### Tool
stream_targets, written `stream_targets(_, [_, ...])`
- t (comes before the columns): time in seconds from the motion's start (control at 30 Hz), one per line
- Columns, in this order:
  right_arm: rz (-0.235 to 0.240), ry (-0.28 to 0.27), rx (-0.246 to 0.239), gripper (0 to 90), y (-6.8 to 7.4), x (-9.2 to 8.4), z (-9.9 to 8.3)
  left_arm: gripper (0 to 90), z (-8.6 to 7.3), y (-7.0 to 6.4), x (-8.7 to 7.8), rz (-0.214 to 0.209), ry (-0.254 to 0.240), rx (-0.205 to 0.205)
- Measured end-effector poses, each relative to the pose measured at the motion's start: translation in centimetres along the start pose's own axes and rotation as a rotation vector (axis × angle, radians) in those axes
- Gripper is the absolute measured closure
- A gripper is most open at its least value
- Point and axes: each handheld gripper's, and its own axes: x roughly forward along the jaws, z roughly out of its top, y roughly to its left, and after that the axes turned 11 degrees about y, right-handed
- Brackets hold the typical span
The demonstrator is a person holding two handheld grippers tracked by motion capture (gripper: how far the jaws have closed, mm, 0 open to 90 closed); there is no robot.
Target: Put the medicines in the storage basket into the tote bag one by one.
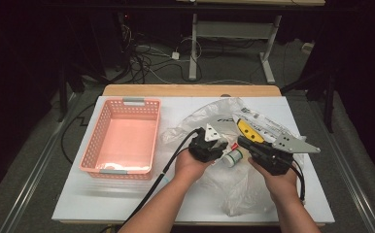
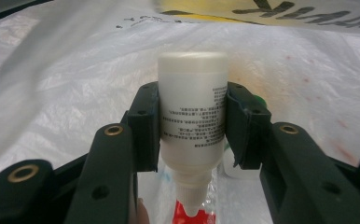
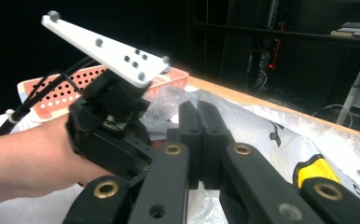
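Two grippers at work: both sit over the plastic bag, the landmark for every place below.
Table (image 1: 78, 204): white top with a wooden far edge; the plastic bag lies on its right half.
Plastic bag (image 1: 234, 189): clear, crumpled, spread from the far right of the table down to the near edge; printed black lettering and a yellow patch show on its far part.
Basket (image 1: 103, 162): pink, perforated, with grey handles, standing left of the bag and apart from it; in the right gripper view its rim (image 3: 43, 88) shows behind the left hand.
Right gripper (image 1: 246, 143): over the right part of the bag, held in the person's right hand; its grey three-cornered plate points to the right.
Right gripper's jaws: pressed together pad to pad in the right gripper view (image 3: 200, 140); I cannot tell whether bag film is caught between them.
Left gripper (image 1: 223, 147): over the middle of the bag, just left of the right gripper, cable trailing toward the near edge.
Left gripper's jaws: narrowed onto the bottle, one pad on each side of its body (image 2: 192, 126).
Bottle (image 2: 192, 116): small, white, with fine printed text, nozzle toward the camera and flat base pointing away; clamped in the left gripper above the bag's middle, also seen from above (image 1: 233, 156).
Red bit (image 2: 194, 218): just beyond the nozzle tip, against the bag; what it is cannot be made out.
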Motion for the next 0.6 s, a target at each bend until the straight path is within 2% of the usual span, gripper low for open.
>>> stream_targets(0.27, [-0.001,0.000,0.003,90.0,-0.1,0.0,-0.1,57.9,0.1,0.8,2.1,0.030,0.028,-0.014])
stream_targets(0.47, [0.000,0.007,0.004,90.0,-0.1,0.1,-0.2,57.7,-0.2,1.5,3.4,0.021,0.067,-0.033])
stream_targets(0.6, [0.000,0.011,0.002,90.0,-0.1,0.1,-0.2,53.7,-0.1,1.4,3.3,0.010,0.051,-0.042])
